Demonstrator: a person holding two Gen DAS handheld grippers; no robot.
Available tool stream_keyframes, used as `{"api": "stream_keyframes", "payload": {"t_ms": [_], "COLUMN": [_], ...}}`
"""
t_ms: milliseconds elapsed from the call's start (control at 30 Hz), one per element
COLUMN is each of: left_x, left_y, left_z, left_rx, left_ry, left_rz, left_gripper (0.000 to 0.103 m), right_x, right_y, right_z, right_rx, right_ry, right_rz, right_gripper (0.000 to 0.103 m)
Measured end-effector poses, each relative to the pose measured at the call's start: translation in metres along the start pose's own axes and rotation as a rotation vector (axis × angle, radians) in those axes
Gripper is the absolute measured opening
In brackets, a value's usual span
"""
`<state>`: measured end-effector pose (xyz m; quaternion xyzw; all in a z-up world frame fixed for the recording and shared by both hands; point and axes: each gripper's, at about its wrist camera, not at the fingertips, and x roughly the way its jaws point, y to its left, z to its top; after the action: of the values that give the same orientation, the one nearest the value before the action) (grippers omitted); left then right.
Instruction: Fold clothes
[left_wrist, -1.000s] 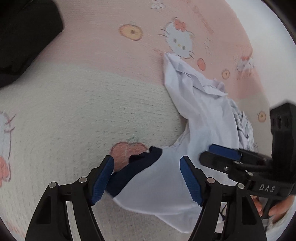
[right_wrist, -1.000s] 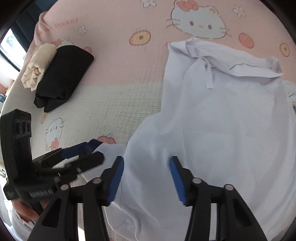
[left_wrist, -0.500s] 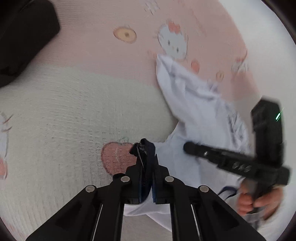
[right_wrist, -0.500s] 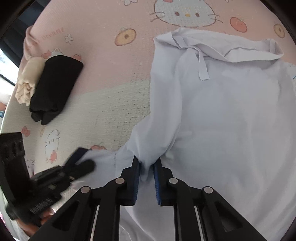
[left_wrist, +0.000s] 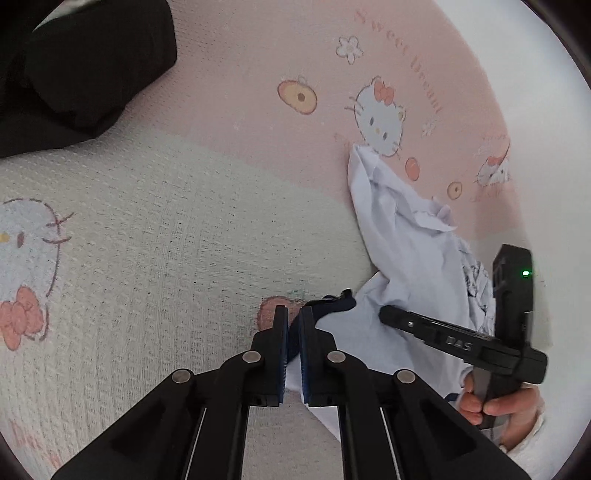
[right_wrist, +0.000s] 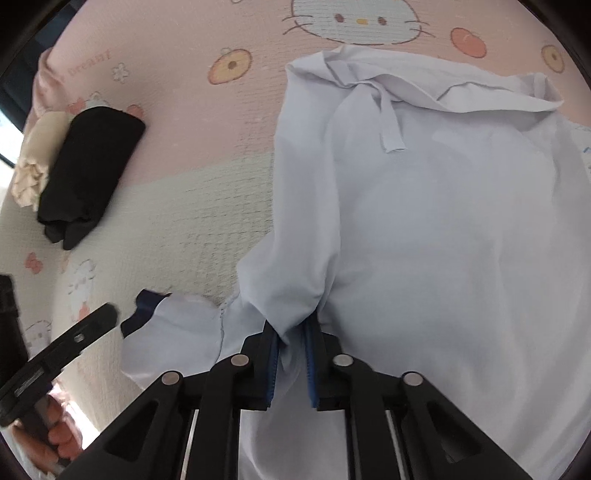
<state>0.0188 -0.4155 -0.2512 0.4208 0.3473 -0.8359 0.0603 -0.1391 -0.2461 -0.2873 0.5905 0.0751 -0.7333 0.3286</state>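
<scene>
**Both grippers pinch the white shirt's left sleeve side, ready for a fold**

At the far left of the pink-and-cream cartoon-cat printed bed cover (right_wrist: 207, 192) lie a rolled cream cloth (right_wrist: 35, 162) and a folded black garment (right_wrist: 85, 166), well apart from the work. Nearer the middle, the left gripper (left_wrist: 291, 325) stands clamped narrow on the navy-trimmed cuff (left_wrist: 332, 306) of a sleeve. That sleeve belongs to the thin white short-sleeved shirt (right_wrist: 461, 240), which lies spread over the right part of the cover, its collar (right_wrist: 424, 88) at the far end. Further right, the right gripper (right_wrist: 291, 343) has its blue pads closed on a bunched ridge of white cloth where the sleeve meets the body.

The step in hand looks like a sleeve or side fold: two grips on one edge. The next move would call for lifting both points together, keeping the cloth taut between them, carrying the edge across the shirt's body, and laying it flat without dragging the far side.
</scene>
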Motion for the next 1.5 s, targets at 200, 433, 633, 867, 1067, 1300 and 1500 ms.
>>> {"api": "stream_keyframes", "payload": {"t_ms": [200,433,633,867,1067,1300,1500], "left_x": [-0.005,0.001,0.007,0.016,0.025,0.009,-0.007], "left_y": [0.018,0.02,0.022,0.019,0.027,0.008,-0.001], "left_z": [-0.004,-0.021,-0.032,-0.031,-0.031,-0.027,-0.03], "left_rx": [-0.135,-0.147,-0.183,-0.192,-0.243,-0.178,-0.097], "left_ry": [0.01,0.078,0.112,0.077,0.091,0.04,0.014], "left_rz": [-0.034,-0.068,-0.105,-0.128,-0.104,-0.029,0.019], "left_gripper": [0.017,0.061,0.061,0.051,0.012,0.005,0.005], "right_x": [-0.005,-0.026,-0.058,-0.032,0.013,0.022,0.02], "right_y": [0.007,0.021,0.052,0.071,0.078,0.099,0.117], "right_z": [0.002,-0.007,-0.004,0.004,0.004,0.002,0.017], "right_rx": [0.026,-0.09,-0.226,-0.332,-0.467,-0.621,-0.582], "right_ry": [-0.023,-0.061,-0.116,-0.036,0.072,0.079,0.088], "right_rz": [-0.074,-0.124,-0.023,0.146,0.188,0.114,0.162], "right_gripper": [0.008,0.022,0.033,0.039,0.039,0.008,0.007]}}
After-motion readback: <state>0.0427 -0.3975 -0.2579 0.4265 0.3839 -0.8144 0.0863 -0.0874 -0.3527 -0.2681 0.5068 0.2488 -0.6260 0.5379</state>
